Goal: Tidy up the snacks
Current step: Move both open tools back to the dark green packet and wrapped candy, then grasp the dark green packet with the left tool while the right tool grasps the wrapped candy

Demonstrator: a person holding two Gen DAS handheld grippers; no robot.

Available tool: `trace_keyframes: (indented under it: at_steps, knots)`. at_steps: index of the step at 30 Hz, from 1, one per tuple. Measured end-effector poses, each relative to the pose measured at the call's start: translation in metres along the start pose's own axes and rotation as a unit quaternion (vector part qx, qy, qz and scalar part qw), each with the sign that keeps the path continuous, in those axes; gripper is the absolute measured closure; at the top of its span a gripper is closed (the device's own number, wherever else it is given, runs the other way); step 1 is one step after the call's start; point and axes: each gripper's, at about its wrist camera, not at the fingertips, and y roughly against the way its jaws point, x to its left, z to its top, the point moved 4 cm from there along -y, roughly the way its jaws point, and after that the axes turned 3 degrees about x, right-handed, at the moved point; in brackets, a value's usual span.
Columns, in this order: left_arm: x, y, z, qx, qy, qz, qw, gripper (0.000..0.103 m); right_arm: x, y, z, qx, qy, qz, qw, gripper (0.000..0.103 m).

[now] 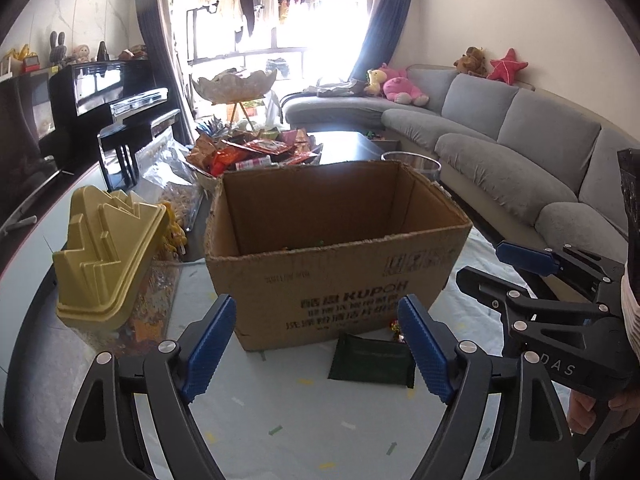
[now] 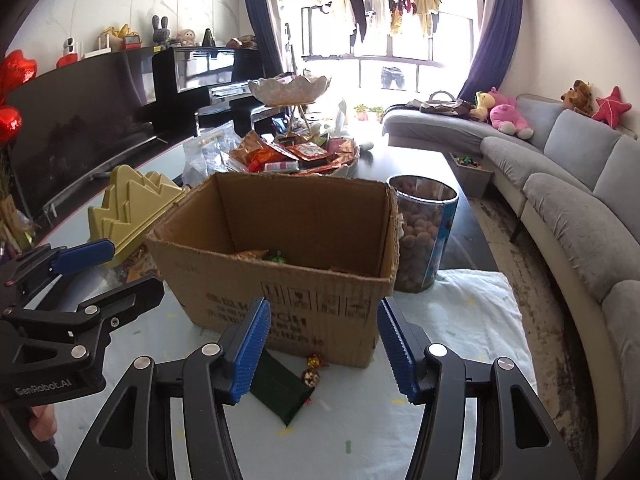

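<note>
**Loose snacks at the box's foot invite a fumble**

The cardboard box (image 2: pixel 280 256) sits on the pale cloth, easily nudged. The dark green packet (image 2: pixel 280 394) lies flat against it, hard to pinch. The wrapped candies (image 2: pixel 313 368), possibly two, could roll. Left gripper (image 1: pixel 316 350) and right gripper (image 2: pixel 320 348) both spread, empty.

Cardboard box (image 1: pixel 336 248) open-topped, access from above unobstructed. Yellow container (image 1: pixel 108 256) crowds its left, clear jar (image 2: pixel 424 236) its right. Dark packet (image 2: pixel 280 394) lies on the near cloth.
</note>
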Motion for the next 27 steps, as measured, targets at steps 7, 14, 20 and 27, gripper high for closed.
trace_keyframes:
  at_steps: [7, 14, 20, 27]
  knots:
    - [-0.019, -0.027, -0.029, 0.044, -0.02, -0.033, 0.9983, 0.009, -0.008, -0.007, -0.033, 0.03, 0.002, -0.014, 0.999, 0.046]
    - [-0.043, -0.063, -0.052, 0.091, -0.06, -0.069, 0.9917, 0.002, -0.023, -0.024, -0.07, 0.078, -0.002, -0.037, 0.996, 0.036]
    - [-0.052, -0.089, -0.061, 0.111, -0.079, -0.078, 0.9877, 0.001, -0.041, -0.036, -0.09, 0.106, -0.031, -0.057, 0.992, 0.036]
    - [-0.052, -0.117, -0.068, 0.137, -0.084, -0.082, 0.9836, 0.0, -0.051, -0.048, -0.098, 0.119, -0.039, -0.071, 0.99, 0.036]
